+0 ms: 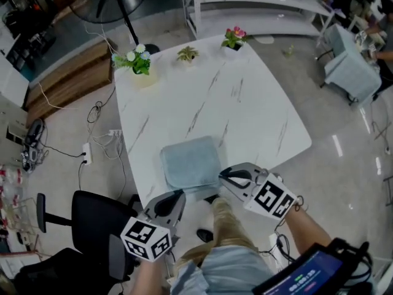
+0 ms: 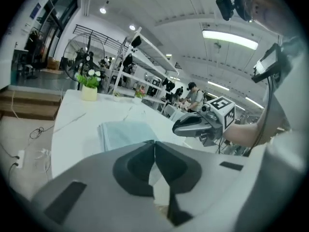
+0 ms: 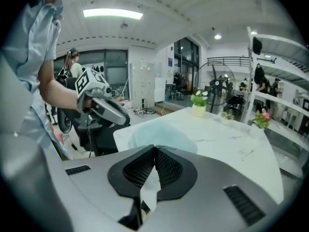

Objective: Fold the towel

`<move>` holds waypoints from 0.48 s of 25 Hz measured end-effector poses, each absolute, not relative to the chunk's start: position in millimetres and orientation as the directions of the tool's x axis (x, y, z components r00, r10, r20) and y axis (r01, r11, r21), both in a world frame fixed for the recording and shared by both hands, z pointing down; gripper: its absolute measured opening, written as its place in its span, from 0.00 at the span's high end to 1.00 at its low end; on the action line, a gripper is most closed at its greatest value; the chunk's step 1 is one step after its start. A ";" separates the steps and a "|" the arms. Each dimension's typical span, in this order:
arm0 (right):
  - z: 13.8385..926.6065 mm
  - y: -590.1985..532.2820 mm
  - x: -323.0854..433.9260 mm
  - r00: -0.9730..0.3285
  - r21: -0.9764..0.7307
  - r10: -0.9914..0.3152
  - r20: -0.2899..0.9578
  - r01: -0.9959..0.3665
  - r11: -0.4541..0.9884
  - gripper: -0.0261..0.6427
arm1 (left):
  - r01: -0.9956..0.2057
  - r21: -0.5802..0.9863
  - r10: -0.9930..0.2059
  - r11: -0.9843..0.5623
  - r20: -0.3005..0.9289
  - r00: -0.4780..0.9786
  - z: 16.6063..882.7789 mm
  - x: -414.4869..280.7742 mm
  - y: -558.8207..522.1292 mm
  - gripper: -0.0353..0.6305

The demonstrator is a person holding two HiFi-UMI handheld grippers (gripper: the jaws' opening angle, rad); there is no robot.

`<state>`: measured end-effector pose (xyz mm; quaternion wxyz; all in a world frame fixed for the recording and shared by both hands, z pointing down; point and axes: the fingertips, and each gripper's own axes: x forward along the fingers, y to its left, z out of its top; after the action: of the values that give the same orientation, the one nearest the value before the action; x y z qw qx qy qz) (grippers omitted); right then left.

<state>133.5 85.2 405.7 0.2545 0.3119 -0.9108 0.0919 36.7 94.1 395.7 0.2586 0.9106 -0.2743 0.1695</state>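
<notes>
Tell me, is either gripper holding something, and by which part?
Nothing is held. The left gripper and right gripper are both shut and empty; the folded towel lies free on the table.

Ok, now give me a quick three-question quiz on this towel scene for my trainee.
1. True or false: the towel is spread out over the whole table.
2. How many potted plants stand along the table's far edge? A) two B) three C) five
3. Are the jaws of the left gripper and the right gripper together or apart, and is anything held?

Key: 1. False; it is a small folded square near the person's edge. 2. B. 3. Both together, nothing held.
</notes>
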 end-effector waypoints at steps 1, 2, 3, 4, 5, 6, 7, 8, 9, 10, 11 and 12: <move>383.6 79.2 138.1 -0.677 -0.002 -0.557 0.481 -0.637 0.771 0.93 | -0.595 0.356 -0.444 -0.720 0.423 0.790 373.6 34.0 92.0 0.93; 358.4 72.2 143.0 -0.677 0.003 -0.596 0.432 -0.660 0.751 0.93 | -0.605 0.327 -0.480 -0.726 0.388 0.787 349.5 31.1 88.4 0.93; 331.0 65.5 147.4 -0.673 0.006 -0.635 0.379 -0.684 0.729 0.93 | -0.618 0.294 -0.521 -0.729 0.347 0.780 324.1 27.7 83.8 0.93; 302.5 60.3 150.0 -0.667 0.012 -0.670 0.325 -0.706 0.708 0.93 | -0.636 0.261 -0.565 -0.726 0.301 0.768 298.0 23.5 78.9 0.93; 273.8 56.9 149.8 -0.659 0.029 -0.702 0.271 -0.723 0.690 0.92 | -0.658 0.231 -0.608 -0.717 0.254 0.752 271.9 18.7 74.5 0.93; 246.4 55.3 147.0 -0.647 0.058 -0.731 0.218 -0.739 0.671 0.92 | -0.681 0.202 -0.649 -0.704 0.206 0.732 245.8 13.6 71.2 0.93; 221.2 55.1 143.2 -0.629 0.095 -0.760 0.166 -0.757 0.647 0.92 | -0.704 0.174 -0.686 -0.689 0.160 0.710 219.7 8.9 69.2 0.93; 198.0 55.9 139.8 -0.606 0.127 -0.787 0.115 -0.777 0.617 0.92 | -0.726 0.145 -0.718 -0.672 0.112 0.687 193.6 5.1 68.5 0.93; 176.7 57.4 137.2 -0.582 0.143 -0.811 0.066 -0.798 0.585 0.93 | -0.747 0.117 -0.746 -0.654 0.062 0.663 168.3 2.4 68.4 0.93; 158.3 59.6 135.0 -0.558 0.140 -0.830 0.023 -0.820 0.555 0.93 | -0.767 0.091 -0.769 -0.635 0.013 0.639 145.0 0.4 68.7 0.93; 143.5 62.8 132.4 -0.537 0.127 -0.844 -0.012 -0.838 0.531 0.93 | -0.784 0.068 -0.787 -0.617 -0.034 0.616 124.9 -1.5 69.3 0.93; 132.4 66.5 129.1 -0.519 0.115 -0.854 -0.039 -0.851 0.512 0.93 | -0.799 0.049 -0.800 -0.600 -0.074 0.596 108.8 -3.7 70.3 0.93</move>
<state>129.1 66.5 132.4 0.0110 0.4904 -0.8694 -0.0598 -3.7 70.3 108.8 0.0053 0.8932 -0.4474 -0.0443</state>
